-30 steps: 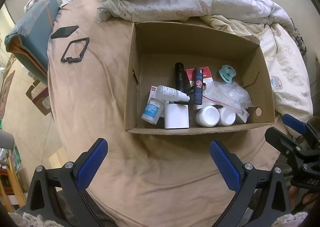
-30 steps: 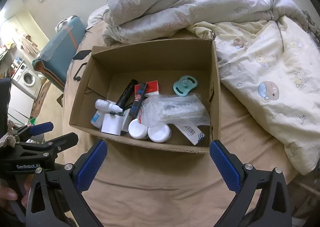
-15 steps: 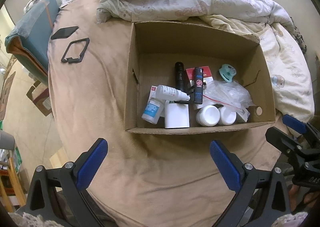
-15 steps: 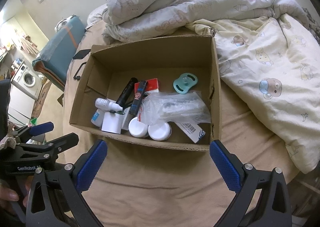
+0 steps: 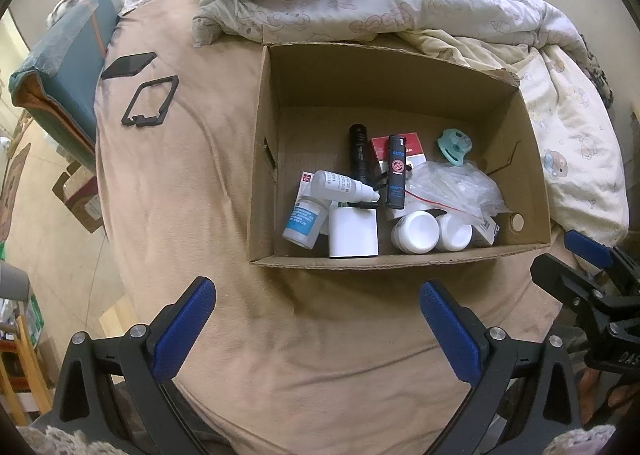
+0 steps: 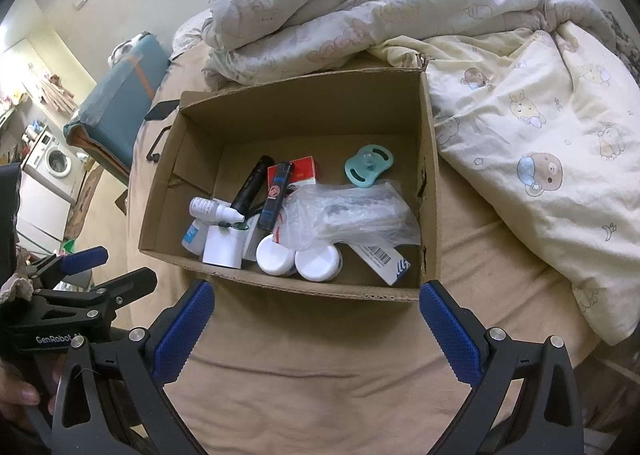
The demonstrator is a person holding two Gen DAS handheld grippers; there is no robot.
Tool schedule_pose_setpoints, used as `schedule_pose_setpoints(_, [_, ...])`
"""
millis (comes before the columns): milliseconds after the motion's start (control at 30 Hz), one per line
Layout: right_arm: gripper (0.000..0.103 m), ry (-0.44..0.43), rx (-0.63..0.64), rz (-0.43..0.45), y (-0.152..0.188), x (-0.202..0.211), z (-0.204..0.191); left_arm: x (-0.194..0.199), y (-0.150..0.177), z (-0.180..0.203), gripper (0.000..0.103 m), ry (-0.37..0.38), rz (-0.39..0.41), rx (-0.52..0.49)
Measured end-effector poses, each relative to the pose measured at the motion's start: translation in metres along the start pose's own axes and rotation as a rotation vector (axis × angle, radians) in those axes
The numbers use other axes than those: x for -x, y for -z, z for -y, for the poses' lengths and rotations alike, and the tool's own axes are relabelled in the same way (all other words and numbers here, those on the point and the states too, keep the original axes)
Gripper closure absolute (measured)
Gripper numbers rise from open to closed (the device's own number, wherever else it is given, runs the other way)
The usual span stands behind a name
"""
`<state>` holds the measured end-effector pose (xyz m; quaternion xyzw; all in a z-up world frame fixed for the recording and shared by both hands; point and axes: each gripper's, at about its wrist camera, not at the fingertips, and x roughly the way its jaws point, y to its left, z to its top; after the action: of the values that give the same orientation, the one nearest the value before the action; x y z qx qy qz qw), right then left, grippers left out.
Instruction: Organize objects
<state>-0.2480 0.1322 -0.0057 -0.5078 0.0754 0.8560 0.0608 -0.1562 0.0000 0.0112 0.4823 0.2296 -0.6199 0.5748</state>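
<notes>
Left gripper (image 5: 316,319) and right gripper (image 6: 316,319) both spread wide, empty. Cardboard box (image 5: 400,261) just ahead of both, holding bottles, jars (image 6: 297,255), pacifier (image 6: 368,167). Stage indeterminate: filled or awaiting unpacking. Any approach should clear the near wall.

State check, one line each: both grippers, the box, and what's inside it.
left gripper: open, empty, short of the box
right gripper: open, empty, short of the box
cardboard box: open-topped, on the bed
flashlight: lying in the box
dropper bottle: capped, lying across other items
white jars: lids on, side by side
plastic bag: crumpled, over other items
pacifier: lying apart on the box floor
</notes>
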Motion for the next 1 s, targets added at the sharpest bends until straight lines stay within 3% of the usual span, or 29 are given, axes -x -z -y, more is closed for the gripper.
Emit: schedule_pose_setpoints(1000, [0.000, 0.004, 0.000, -0.008, 0.0020, -0.0001, 0.0020, 0.0031, 0.0026, 0.0037, 0.001, -0.003, 0.017, -0.032])
